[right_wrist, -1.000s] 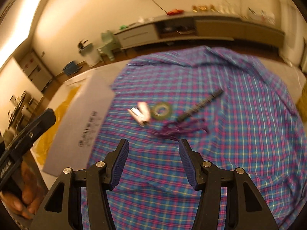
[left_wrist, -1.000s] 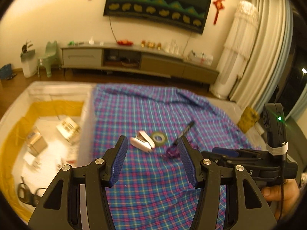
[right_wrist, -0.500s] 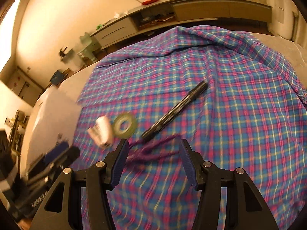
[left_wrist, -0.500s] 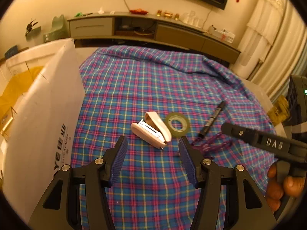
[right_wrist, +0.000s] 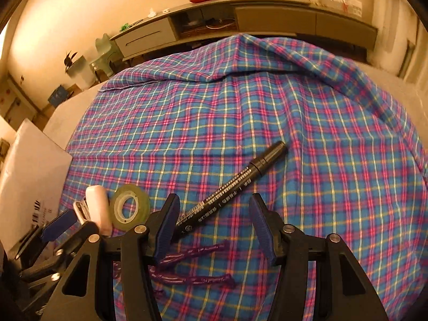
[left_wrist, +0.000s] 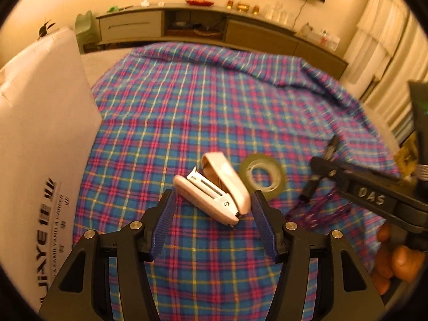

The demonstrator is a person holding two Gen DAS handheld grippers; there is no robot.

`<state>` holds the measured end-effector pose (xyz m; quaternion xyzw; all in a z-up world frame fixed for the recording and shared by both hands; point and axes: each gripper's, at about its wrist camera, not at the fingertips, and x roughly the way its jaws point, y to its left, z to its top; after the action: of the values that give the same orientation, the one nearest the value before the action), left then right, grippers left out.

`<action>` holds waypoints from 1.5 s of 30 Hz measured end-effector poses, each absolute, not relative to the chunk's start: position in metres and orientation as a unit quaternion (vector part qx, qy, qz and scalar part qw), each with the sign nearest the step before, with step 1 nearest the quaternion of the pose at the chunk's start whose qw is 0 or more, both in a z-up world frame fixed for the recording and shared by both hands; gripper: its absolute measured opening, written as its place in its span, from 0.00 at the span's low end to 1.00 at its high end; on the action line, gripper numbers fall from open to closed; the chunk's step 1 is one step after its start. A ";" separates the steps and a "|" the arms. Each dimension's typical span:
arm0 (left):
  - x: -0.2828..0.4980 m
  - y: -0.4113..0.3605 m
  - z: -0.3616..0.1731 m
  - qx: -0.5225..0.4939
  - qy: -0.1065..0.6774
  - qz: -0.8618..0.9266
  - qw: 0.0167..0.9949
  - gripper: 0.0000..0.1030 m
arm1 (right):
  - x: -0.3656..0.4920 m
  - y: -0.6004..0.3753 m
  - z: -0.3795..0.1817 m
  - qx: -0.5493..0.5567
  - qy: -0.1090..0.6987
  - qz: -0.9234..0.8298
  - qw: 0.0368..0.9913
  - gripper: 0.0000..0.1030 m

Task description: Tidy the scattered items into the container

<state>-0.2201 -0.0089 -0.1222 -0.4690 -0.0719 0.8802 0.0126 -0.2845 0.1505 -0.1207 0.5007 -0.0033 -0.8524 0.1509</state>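
Note:
A white stapler (left_wrist: 214, 187) lies half open on the plaid cloth (left_wrist: 200, 107). My left gripper (left_wrist: 212, 198) straddles its near end; the jaws are opening and the pads do not touch it. A roll of clear tape (left_wrist: 260, 171) lies just right of the stapler. A black marker (right_wrist: 240, 179) lies slanted, its lower end between the fingers of my right gripper (right_wrist: 214, 200). Those jaws are closing, pads clear of it. A purple cord (right_wrist: 192, 251) lies under the right gripper. The white box's flap (left_wrist: 40, 147) stands at the left.
A low TV cabinet (left_wrist: 187, 26) runs along the far wall, with curtains (left_wrist: 374, 53) at the right. The cloth bunches into a fold (right_wrist: 281, 50) at the back. A hand (left_wrist: 396, 262) holds the right gripper at the lower right of the left wrist view.
Both grippers have come down and forward toward the items. The left now straddles the stapler, the right the marker's end. The box's inside has left the view. The right jaws have narrowed.

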 end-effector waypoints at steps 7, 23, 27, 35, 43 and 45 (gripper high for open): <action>-0.218 -0.014 -0.120 -0.457 -0.067 0.887 0.012 0.32 | -0.285 0.157 -0.121 0.496 0.001 -0.851 0.171 0.17; -0.202 -0.009 -0.092 -0.431 -0.070 0.899 0.043 0.29 | -0.259 0.168 -0.094 0.477 -0.030 -0.855 0.203 0.14; -0.197 -0.017 -0.086 -0.427 -0.081 0.899 0.049 0.28 | -0.254 0.167 -0.091 0.474 -0.038 -0.854 0.210 0.14; -0.182 -0.027 -0.076 -0.425 -0.095 0.898 0.061 0.26 | -0.246 0.162 -0.087 0.470 -0.044 -0.853 0.222 0.14; -0.172 -0.026 -0.068 -0.417 -0.085 0.903 0.064 0.25 | -0.238 0.156 -0.082 0.461 -0.047 -0.854 0.236 0.14; -0.170 -0.027 -0.064 -0.412 -0.086 0.905 0.064 0.25 | -0.236 0.156 -0.080 0.458 -0.049 -0.855 0.238 0.14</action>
<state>-0.1698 -0.0272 -0.0639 -0.4124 -0.0863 0.9046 0.0642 -0.2360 0.1560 -0.0800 0.4583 -0.0494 -0.8549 0.2383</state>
